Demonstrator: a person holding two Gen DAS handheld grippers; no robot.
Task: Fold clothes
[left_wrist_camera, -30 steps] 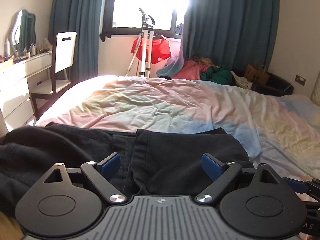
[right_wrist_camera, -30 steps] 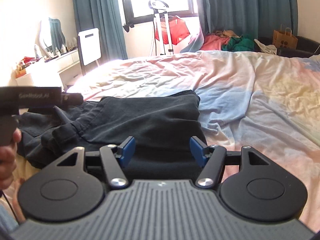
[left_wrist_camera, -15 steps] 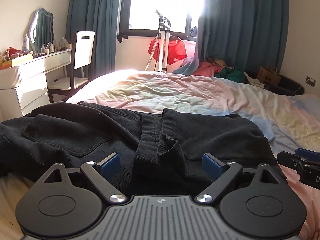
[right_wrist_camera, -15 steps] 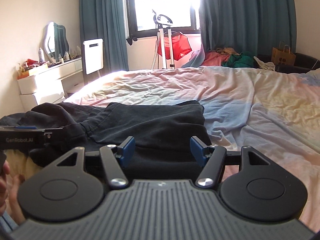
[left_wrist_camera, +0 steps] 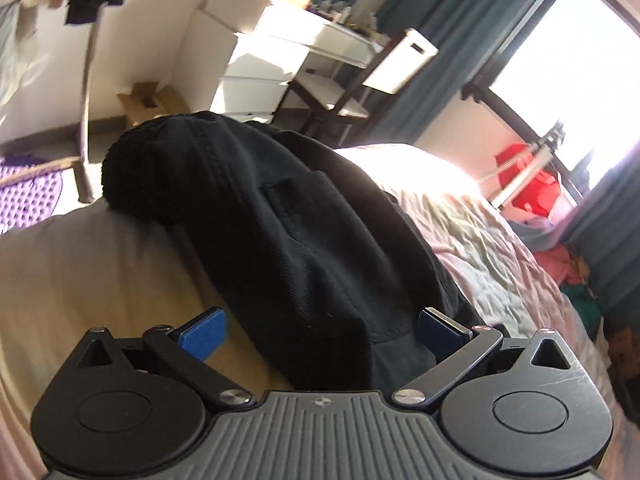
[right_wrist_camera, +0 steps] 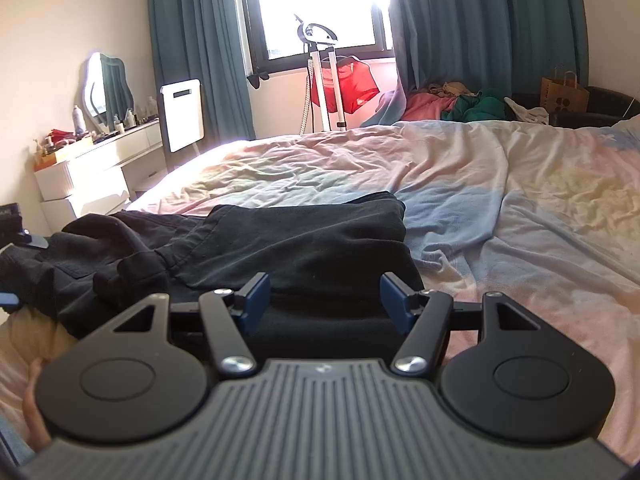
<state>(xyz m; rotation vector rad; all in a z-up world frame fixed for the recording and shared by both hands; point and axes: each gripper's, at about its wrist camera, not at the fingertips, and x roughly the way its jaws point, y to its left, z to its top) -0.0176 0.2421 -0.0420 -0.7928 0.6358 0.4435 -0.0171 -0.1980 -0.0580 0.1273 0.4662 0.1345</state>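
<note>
Black trousers lie partly folded across the near edge of the bed, over a rumpled pastel duvet cover; one end is doubled into a neat flat rectangle, the other end sprawls in loose creases toward the bed's left side. The right tongs hover low over the folded end with their blue pads set apart and the dark cloth lying beneath and between them; the pads do not press on it. In the left wrist view the picture is strongly tilted: the left tongs stand spread wide, their jaws having just been opening, and the trousers' fabric with a patch pocket and seam runs up between the blue pads, neither pad gripping it. That end of the trousers bunches in a rounded heap at the bed's edge, with pale sheet beside it. Beyond the bed stand a white dressing table with a wavy mirror, a white chair, teal curtains, a bright window, and a red garment on a stand.
</note>
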